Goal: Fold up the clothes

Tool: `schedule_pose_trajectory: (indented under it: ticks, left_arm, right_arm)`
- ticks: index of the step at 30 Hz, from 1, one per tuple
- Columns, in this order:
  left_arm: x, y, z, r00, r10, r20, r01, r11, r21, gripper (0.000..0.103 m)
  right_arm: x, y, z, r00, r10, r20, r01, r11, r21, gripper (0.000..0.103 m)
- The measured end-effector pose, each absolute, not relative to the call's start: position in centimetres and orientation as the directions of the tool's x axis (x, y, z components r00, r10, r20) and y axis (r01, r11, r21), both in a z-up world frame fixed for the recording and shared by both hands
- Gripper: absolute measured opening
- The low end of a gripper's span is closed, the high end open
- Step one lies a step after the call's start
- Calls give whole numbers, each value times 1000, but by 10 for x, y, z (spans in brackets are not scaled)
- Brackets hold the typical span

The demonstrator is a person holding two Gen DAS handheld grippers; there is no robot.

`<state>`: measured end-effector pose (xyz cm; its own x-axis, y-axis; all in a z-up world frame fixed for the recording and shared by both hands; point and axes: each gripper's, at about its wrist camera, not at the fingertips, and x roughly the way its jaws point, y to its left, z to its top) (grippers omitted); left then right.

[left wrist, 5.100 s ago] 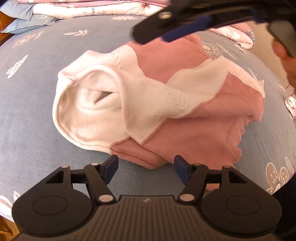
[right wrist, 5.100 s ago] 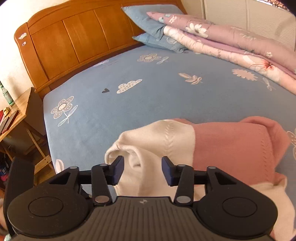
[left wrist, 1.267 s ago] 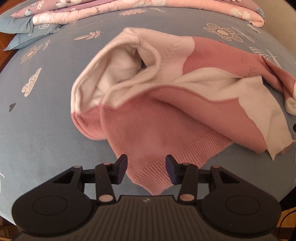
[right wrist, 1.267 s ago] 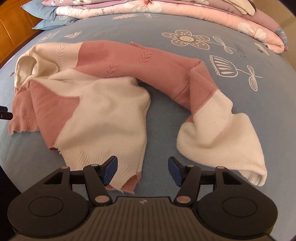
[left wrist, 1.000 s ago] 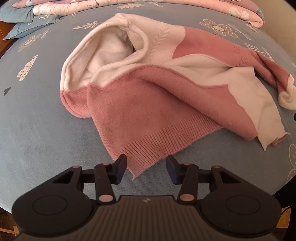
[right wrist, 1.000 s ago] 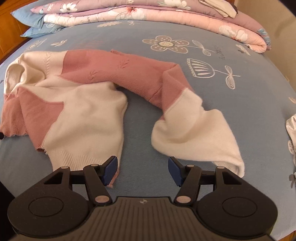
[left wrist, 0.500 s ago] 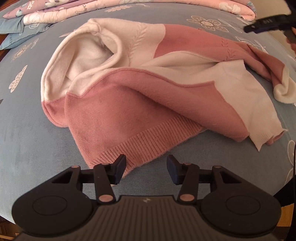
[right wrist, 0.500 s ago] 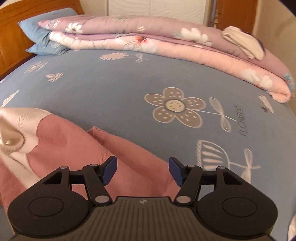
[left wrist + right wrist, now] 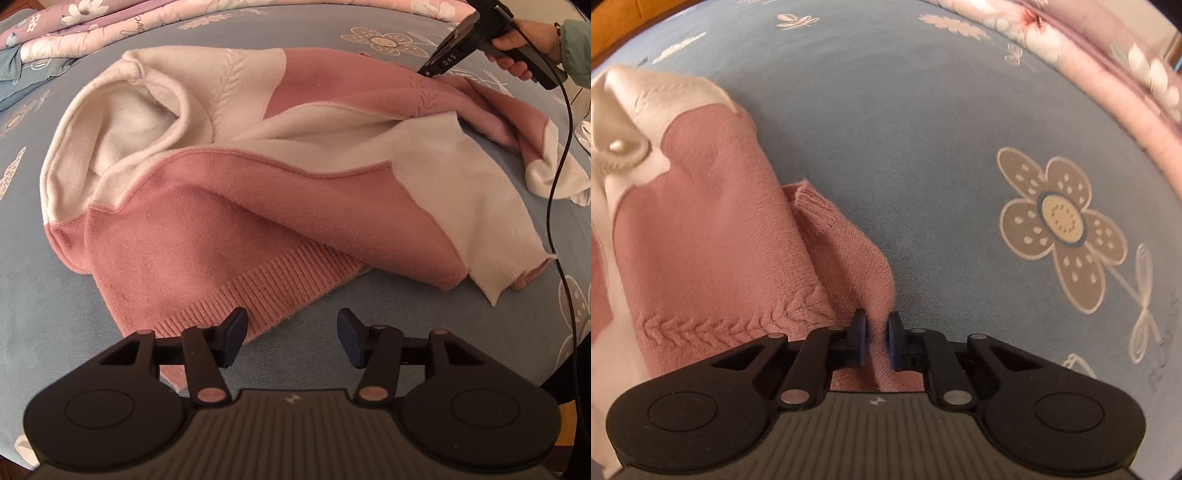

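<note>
Left gripper (image 9: 291, 334): fingers spread wide, nothing between them, hovering just over the ribbed pink hem (image 9: 258, 284) of the sweater (image 9: 258, 192). Left fingertip overlapping the hem edge in view; contact cannot be told. Right fingertip over bare sheet.

Sweater: pink and cream, lying crumpled on the blue bedsheet (image 9: 37, 295), hem nearest the left camera, cream collar opening (image 9: 122, 125) at far left, gaping upward. Cream panel running diagonally across the middle, pink above and below it. One sleeve trailing off to the right, ending in a cream cuff (image 9: 546, 177) on the sheet. Loose thread at the cream hem corner on the right.

Right gripper (image 9: 875, 339): fingers pinched nearly together on a fold of pink knit, fabric bunched up between the pads. Same gripper seen from the left camera at top right (image 9: 428, 72), tip down on the far pink edge of the sweater, held by a hand (image 9: 517, 40) with a black cable (image 9: 554, 184) hanging from it.

Past the pinched fold in the right view: braided knit pattern (image 9: 731, 325) to the left, a small ribbed edge (image 9: 812, 203) sticking up, then bare sheet with a printed flower (image 9: 1063, 218). Folded pink floral quilt (image 9: 1108, 92) along the far edge of the bed.
</note>
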<state>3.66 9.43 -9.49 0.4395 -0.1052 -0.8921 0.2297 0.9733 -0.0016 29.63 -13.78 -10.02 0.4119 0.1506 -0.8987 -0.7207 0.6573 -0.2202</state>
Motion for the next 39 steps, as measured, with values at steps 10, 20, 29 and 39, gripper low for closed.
schedule_pose_trajectory:
  ticks: [10,20,29,39]
  left_arm:
    - [37,89,-85,462,-131,-877,218,976,-31,55]
    - [30,96,-77,489,-132,-862,190,981,-42,55]
    - [30,119,-69,472,-84,-878,149,989,-14,55]
    - [21,122,-58,451,-49,-891,216,975,56,56]
  right_arm:
    - [343,-137,-92,677,-119,-726,-466,694,-549,13]
    - [369,-146,-90,712,-185,-677,-303,789,-535,31]
    - [180,-141,-58,535,159,-830,-530,828,-183,55]
    - [-17,-74,-126,550,111,-828,-673,645,-361,54]
